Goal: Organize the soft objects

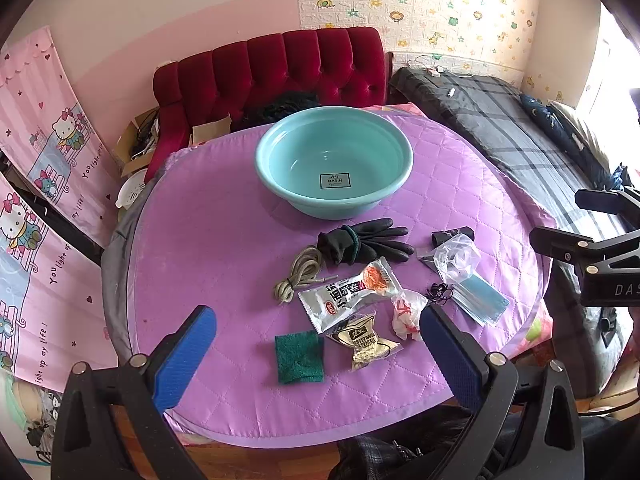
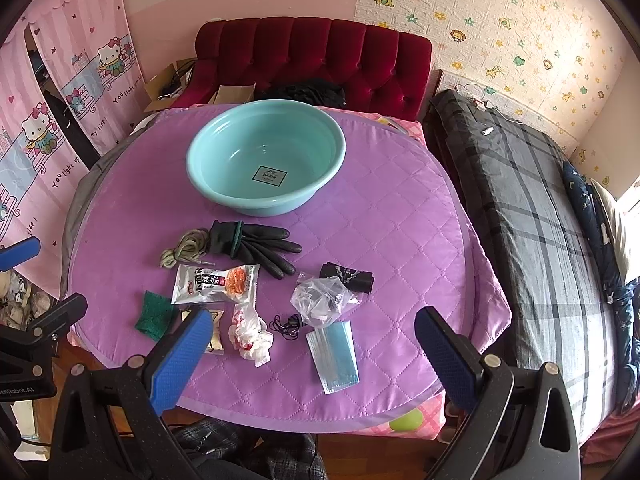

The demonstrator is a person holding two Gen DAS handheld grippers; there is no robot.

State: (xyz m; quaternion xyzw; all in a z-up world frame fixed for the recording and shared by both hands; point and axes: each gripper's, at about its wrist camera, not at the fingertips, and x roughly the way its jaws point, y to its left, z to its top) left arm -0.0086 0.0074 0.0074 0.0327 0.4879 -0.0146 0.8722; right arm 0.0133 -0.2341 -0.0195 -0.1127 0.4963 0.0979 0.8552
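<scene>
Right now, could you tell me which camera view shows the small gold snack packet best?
The left wrist view: the gold snack packet lies fully in sight between the green scouring pad and the crumpled white wrapper. In the right wrist view, the right gripper's near blue finger covers most of it, leaving only an edge.

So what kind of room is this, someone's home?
Most likely a bedroom in a home, perhaps a child's. A bed with a grey plaid cover runs along the right, cartoon-cat curtains hang on the left, and animal-print wallpaper covers the back wall behind a red tufted sofa.
</scene>
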